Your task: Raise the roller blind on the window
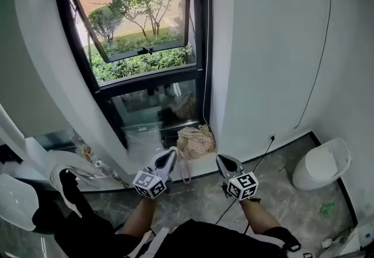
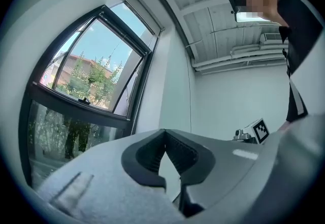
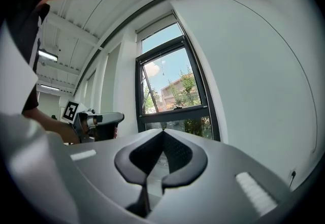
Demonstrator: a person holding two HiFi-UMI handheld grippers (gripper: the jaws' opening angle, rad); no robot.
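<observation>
We hold the grey left gripper [image 1: 170, 155] and grey right gripper [image 1: 222, 161], jaws together on nothing, facing the black-framed glass window [image 1: 142, 20].

The left gripper [image 1: 171, 153] and the right gripper [image 1: 222, 160] are smooth light-grey shells with rounded, tapering noses, and each bears a white cube printed with black square markers, the left cube [image 1: 148, 183] and the right cube [image 1: 242, 185]. Their fingers [image 2: 180, 149] are black, with fine ribbing on the inner faces. The person wears a black short-sleeved top [image 1: 196, 240], and a dark band [image 1: 252, 199] circles the right wrist
</observation>
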